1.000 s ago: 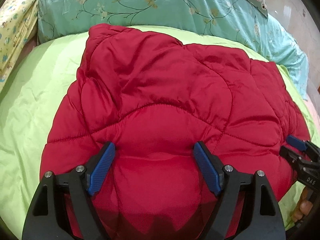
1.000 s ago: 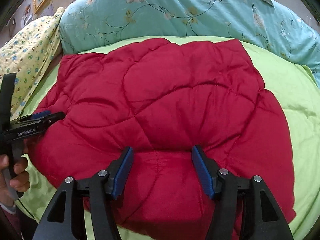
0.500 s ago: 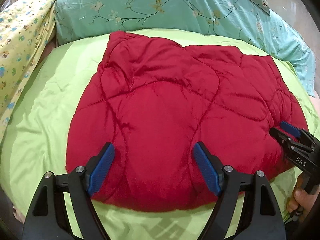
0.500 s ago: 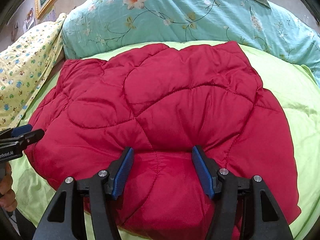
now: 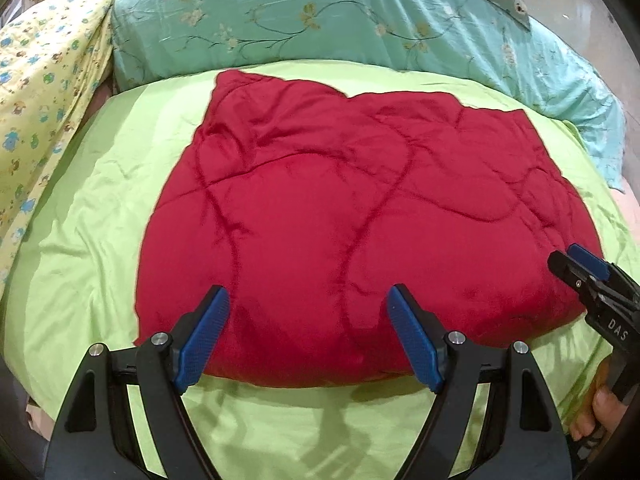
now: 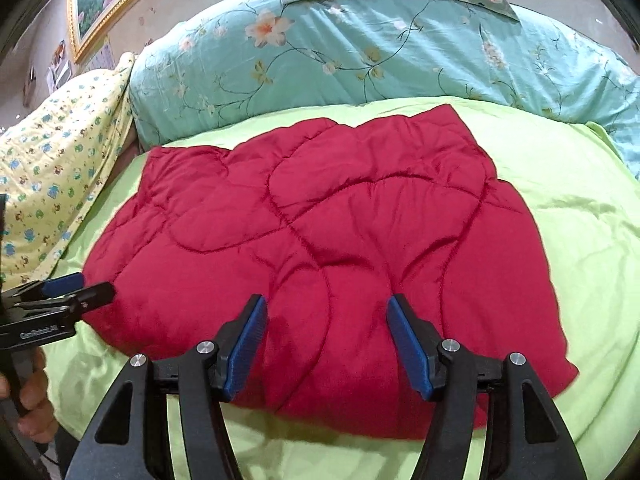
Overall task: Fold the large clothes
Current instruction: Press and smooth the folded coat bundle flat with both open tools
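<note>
Left wrist view shows, going from the left, a yellow printed quilt point(image 5: 44, 92) bunched at the far left edge of the bed, then the lime green bedsheet point(image 5: 100, 216), and on it the red quilted garment point(image 5: 360, 216), already doubled into a thick, roughly square pad lying flat in the middle of the bed. Behind it, along the far side, runs a teal floral duvet point(image 5: 360, 28). The left tool point(image 5: 308, 340) hangs over the near edge of the garment with its blue pads spread wide and nothing between them, so it is released; the fabric lies below and beyond it, not pinched. At the right of this view the right tool point(image 5: 576, 264) reaches in beside the garment's right near corner, and in its own camera the right tool point(image 6: 326, 344) is likewise spread and empty above the near hem, with the left tool point(image 6: 76, 292) showing at the garment's left corner. By my reading, a fold has just been laid down and both tools have let go, so the step in hand is checking or squaring the bundle. If another fold is wanted, the next move calls for both tools to drop to the near edge, close on all the layers at once, and carry them evenly toward the far side; the puffy filling will likely spring back unless pressed.
</note>
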Available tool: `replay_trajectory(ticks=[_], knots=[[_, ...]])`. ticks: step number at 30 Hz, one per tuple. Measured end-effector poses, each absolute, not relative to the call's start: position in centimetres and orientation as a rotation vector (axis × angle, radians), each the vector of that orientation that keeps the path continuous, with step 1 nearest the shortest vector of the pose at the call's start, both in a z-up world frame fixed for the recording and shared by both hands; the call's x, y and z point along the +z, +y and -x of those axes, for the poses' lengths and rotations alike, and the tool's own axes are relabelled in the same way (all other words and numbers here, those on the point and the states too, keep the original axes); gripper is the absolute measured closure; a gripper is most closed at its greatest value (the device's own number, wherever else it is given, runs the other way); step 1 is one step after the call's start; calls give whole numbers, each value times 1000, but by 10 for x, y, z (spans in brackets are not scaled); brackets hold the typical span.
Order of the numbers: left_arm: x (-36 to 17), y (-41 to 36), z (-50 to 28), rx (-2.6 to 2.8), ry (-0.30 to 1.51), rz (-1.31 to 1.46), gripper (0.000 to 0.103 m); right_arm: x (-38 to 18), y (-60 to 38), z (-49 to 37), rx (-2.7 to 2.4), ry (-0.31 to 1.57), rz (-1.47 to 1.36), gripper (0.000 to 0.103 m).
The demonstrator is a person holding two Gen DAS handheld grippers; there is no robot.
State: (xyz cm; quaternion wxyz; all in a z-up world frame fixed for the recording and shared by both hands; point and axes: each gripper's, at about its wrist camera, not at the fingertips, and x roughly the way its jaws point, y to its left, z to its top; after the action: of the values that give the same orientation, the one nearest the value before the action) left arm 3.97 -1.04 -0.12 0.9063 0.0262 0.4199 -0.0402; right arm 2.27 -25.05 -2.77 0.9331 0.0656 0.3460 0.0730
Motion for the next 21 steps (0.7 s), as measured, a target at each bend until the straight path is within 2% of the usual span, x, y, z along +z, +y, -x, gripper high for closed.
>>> replay_trajectory(ticks=[8,14,21], knots=[[3,-23,-42,-82,863,-75,21,-18,-253,-19,128,727,-111,34],[-3,-21,-54,-50,874,-90,21,-5,-244,-35,131,733,-64,28],[-18,-19,-61,-54,894,-98,13,-8,-238,-60,151,788,-49,28]])
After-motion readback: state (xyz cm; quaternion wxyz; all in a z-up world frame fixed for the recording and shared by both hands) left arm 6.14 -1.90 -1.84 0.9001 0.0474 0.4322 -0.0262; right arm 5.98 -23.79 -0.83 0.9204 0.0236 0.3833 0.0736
